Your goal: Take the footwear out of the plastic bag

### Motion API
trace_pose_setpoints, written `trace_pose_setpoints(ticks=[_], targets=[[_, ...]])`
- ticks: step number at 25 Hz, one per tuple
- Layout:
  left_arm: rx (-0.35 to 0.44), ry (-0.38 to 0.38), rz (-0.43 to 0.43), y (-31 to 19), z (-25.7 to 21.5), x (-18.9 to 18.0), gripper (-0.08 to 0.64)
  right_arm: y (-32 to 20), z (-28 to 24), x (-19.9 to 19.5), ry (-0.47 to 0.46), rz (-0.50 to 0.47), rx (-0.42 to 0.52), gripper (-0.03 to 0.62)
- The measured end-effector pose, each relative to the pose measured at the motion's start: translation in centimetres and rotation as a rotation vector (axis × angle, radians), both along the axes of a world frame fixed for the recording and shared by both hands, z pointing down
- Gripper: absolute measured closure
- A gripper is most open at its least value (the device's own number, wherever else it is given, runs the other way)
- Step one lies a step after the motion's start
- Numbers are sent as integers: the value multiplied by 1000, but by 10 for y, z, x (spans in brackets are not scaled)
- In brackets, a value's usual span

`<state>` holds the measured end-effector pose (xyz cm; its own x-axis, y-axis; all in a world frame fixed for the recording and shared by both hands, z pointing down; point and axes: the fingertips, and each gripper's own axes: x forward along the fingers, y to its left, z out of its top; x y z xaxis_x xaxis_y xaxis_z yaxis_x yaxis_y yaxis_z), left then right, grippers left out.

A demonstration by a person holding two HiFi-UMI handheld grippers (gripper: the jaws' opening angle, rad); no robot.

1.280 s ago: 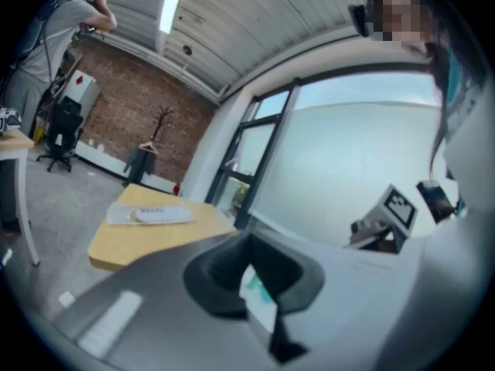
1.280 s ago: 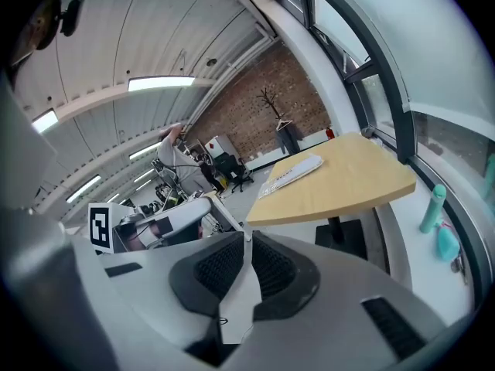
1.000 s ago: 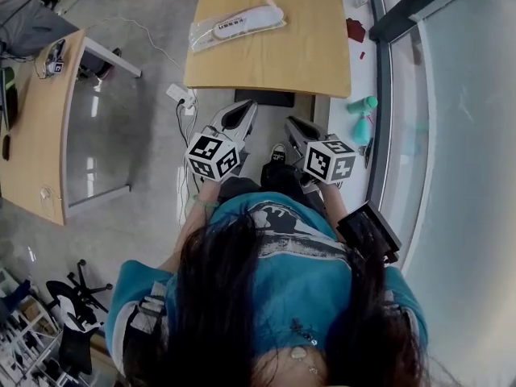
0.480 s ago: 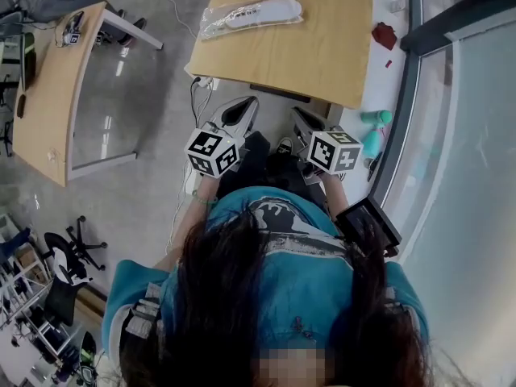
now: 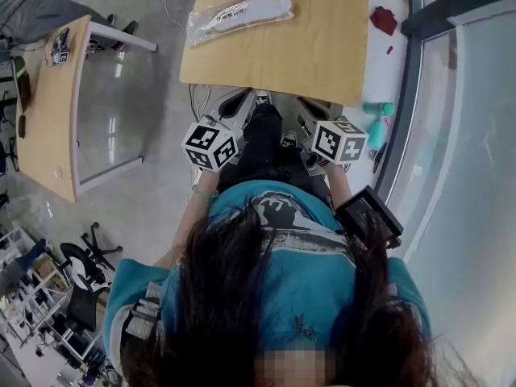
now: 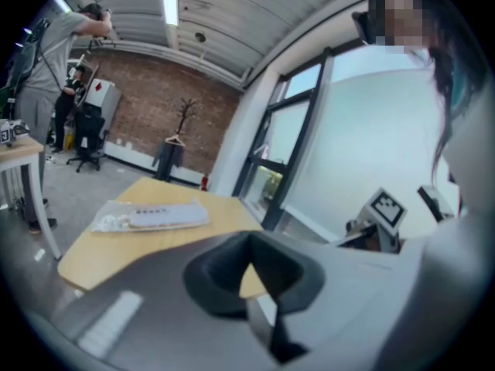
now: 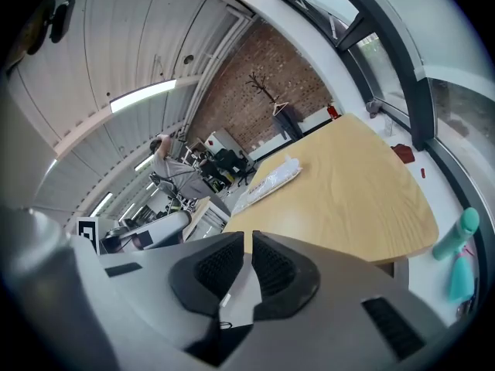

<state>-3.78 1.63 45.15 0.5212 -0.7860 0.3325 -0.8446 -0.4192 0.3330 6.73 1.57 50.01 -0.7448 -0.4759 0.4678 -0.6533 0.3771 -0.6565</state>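
Person seen from above: long dark hair (image 5: 234, 297), teal T-shirt (image 5: 282, 256) with a black-and-white print, dark trousers (image 5: 262, 139), and dark sneakers (image 5: 288, 140) with white laces at twelve o'clock. A green band (image 5: 203, 193) circles the left wrist. The grey left tool (image 6: 249, 273) and right tool (image 7: 249, 261) each carry a white cube (image 5: 211, 145) with black square markers.

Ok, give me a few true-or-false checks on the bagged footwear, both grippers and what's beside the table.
1. The clear plastic bag with the white footwear inside lies on the light wooden table. True.
2. The left gripper grips that bag. False: its jaws are together and empty, well away from the bag.
3. The right gripper is wide open. False: its jaws are all but together, with nothing between them.
4. A teal bottle is off the table, at its right by the window. True.
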Motion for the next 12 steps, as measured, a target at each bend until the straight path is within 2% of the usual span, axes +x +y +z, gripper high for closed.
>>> trace_pose_setpoints(ticks=[7,12], targets=[[16,-1,84,-80,7,-1,557,-65,7,12,24,93,-11,551],[16,11,111,-135,8,-25,557,-117,12,-11,12,116,-37,551]])
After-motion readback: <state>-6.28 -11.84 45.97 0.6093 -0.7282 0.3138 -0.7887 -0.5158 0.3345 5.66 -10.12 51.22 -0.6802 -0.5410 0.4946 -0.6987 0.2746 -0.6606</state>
